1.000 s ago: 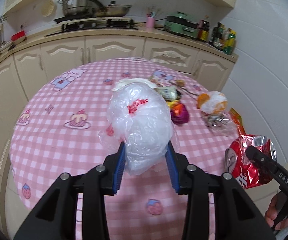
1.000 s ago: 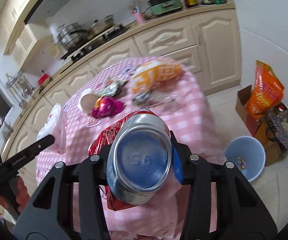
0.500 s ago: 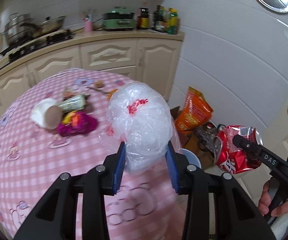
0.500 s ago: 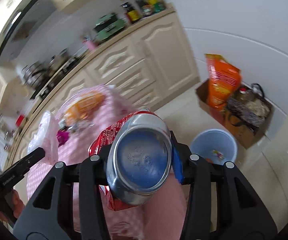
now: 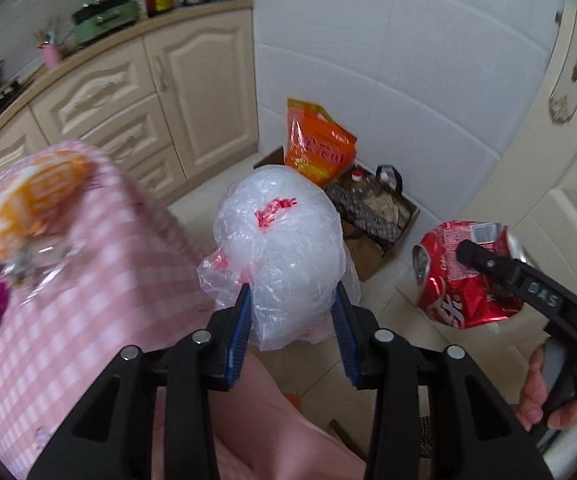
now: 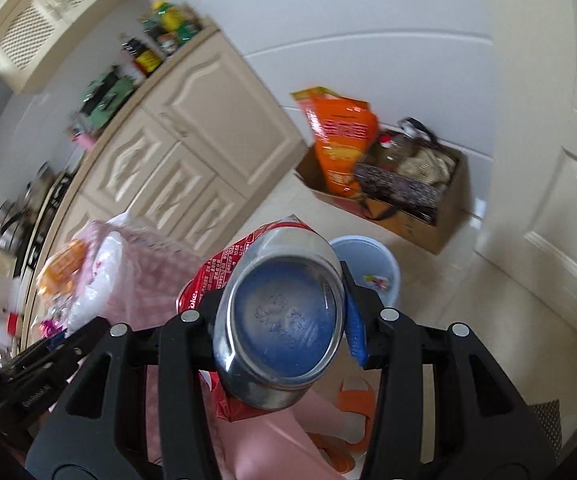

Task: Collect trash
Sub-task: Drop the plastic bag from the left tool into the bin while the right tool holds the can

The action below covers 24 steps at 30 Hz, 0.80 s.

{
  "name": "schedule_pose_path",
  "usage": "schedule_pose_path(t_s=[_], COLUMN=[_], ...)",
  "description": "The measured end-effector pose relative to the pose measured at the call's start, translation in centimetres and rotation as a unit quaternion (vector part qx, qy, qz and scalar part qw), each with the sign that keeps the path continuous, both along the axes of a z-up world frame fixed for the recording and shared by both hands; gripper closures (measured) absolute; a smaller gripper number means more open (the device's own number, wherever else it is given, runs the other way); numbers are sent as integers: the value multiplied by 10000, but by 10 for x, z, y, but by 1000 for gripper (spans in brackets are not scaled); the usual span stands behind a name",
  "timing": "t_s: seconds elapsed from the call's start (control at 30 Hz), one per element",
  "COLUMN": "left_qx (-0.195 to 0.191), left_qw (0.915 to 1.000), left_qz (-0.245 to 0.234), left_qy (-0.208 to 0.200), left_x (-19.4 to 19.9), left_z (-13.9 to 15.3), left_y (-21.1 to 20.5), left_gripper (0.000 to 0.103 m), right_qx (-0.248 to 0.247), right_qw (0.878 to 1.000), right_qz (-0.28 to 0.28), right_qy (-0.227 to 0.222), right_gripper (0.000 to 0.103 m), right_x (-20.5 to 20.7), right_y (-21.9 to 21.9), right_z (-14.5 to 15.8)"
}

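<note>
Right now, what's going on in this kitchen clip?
A person is clearing trash with a handheld gripper in each hand. The left gripper has its jaws shut on a crumpled clear plastic bag; the right gripper is clamped on a crushed red soda can. Both are held out past the edge of the pink checked table, over the floor. A blue bin stands on the floor just beyond the can. More wrappers lie on the table.

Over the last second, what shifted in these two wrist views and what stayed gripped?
Both tongs swung off the pink table toward the floor by the blue bin. Unchanged: left tongs still clamp the plastic bag, right tongs the crushed can.
</note>
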<state>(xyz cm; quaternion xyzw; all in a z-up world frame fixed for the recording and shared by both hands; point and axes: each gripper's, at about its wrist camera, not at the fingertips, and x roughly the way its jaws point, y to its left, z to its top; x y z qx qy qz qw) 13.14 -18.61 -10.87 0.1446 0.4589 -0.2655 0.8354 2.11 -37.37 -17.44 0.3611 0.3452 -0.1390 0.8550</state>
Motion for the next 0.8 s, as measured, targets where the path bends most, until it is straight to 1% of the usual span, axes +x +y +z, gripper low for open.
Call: schedule_pose_path(t_s=[0.1, 0.2, 0.23, 0.3, 0.33, 0.37, 0.4, 0.43, 0.5, 0.57, 0.7, 0.8], left_qx=[182, 158, 108, 88, 87, 93, 109, 99, 104, 204, 285, 350], left_qw=[9997, 9983, 9976, 9973, 9974, 9974, 9969, 9963, 9945, 9933, 9926, 9930], left_qz=[-81, -92, -87, -69, -29, 21, 69, 82, 76, 107, 267, 406], left_qy=[153, 551, 685, 727, 708, 707, 773, 846, 1041, 1131, 1146, 1049], left_x=[12, 32, 39, 46, 50, 55, 60, 62, 67, 70, 78, 81], left_z=[-21, -38, -44, -52, -56, -60, -65, -69, -77, -84, -89, -85], left_y=[-26, -42, -49, -58, -63, -68, -70, -73, -77, -76, -68, -59], left_gripper=[64, 64, 62, 60, 55, 43, 39, 36, 36, 36, 36, 36], right_qx=[62, 96, 102, 128, 152, 182, 188, 192, 221, 253, 306, 266], right_qw=[9999, 9995, 9993, 9990, 9988, 9986, 9984, 9983, 9980, 9976, 9972, 9974], right_qz=[-96, -189, -216, -249, -258, -268, -272, -273, -271, -258, -146, -8], right_qy=[118, 246, 290, 358, 385, 427, 454, 486, 529, 583, 661, 667], right_gripper=[59, 59, 59, 59, 59, 59, 59, 59, 59, 59, 59, 59], right_x=[0, 3, 5, 8, 11, 13, 15, 17, 21, 27, 41, 55], right_y=[-13, -27, -32, -39, -42, -46, -47, -50, -53, -56, -56, -53], right_z=[-9, -16, -17, -22, -24, -27, -29, -31, -34, -40, -48, -48])
